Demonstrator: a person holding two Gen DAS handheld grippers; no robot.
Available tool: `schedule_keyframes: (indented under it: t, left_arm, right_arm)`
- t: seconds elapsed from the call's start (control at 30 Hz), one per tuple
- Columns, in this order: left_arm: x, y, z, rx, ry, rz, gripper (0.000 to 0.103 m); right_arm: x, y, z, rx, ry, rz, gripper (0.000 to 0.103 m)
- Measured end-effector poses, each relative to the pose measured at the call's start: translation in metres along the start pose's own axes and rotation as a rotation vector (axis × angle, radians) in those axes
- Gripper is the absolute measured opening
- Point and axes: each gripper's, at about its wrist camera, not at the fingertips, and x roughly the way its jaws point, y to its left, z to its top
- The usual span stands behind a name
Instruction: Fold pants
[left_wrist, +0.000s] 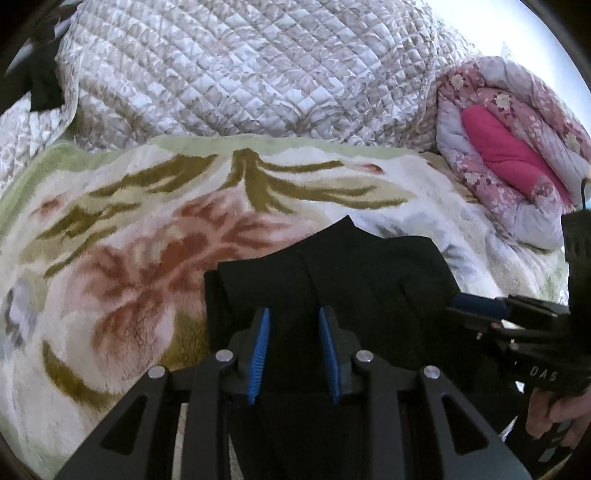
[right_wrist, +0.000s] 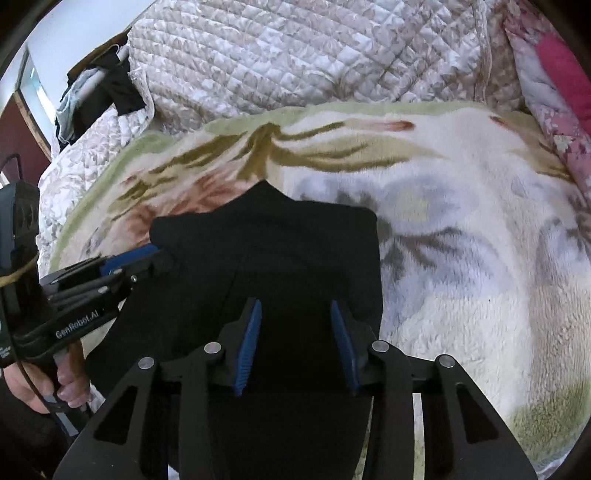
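Note:
The black pants (left_wrist: 369, 273) lie folded on a floral fleece blanket (left_wrist: 129, 258), with a pointed end toward the quilt. My left gripper (left_wrist: 295, 325) stands over their near left part. Dark cloth fills the narrow gap between its blue pads (left_wrist: 261, 343), and it is shut on that fold. In the right wrist view the pants (right_wrist: 280, 236) run up between my right gripper's (right_wrist: 295, 317) blue pads (right_wrist: 248, 339). The black cloth hides whether those pads press on it. Each gripper also shows in the other's view: the right gripper (left_wrist: 476, 304) and the left gripper (right_wrist: 129, 258).
A quilted white-and-beige bedspread (left_wrist: 240, 66) is heaped behind the blanket. A pink floral comforter (left_wrist: 509, 155) is bunched at the right. Dark clothes (right_wrist: 107, 88) hang at the far left. A person's hand (right_wrist: 66, 384) grips the left tool's handle.

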Motion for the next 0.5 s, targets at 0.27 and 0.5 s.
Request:
schedule_keyframes:
  t: [0.27,0.5]
  left_arm:
    - [-0.011,0.003,0.0,-0.028,-0.01,0.002,0.031]
    - [-0.028,0.005,-0.006,-0.053,-0.022,0.016,0.031]
  right_arm:
    - [-0.014,-0.005,-0.004,0.037,-0.06,0.039,0.039]
    - [-0.026,-0.006,-0.008,0.039,-0.094,0.041,0.039]
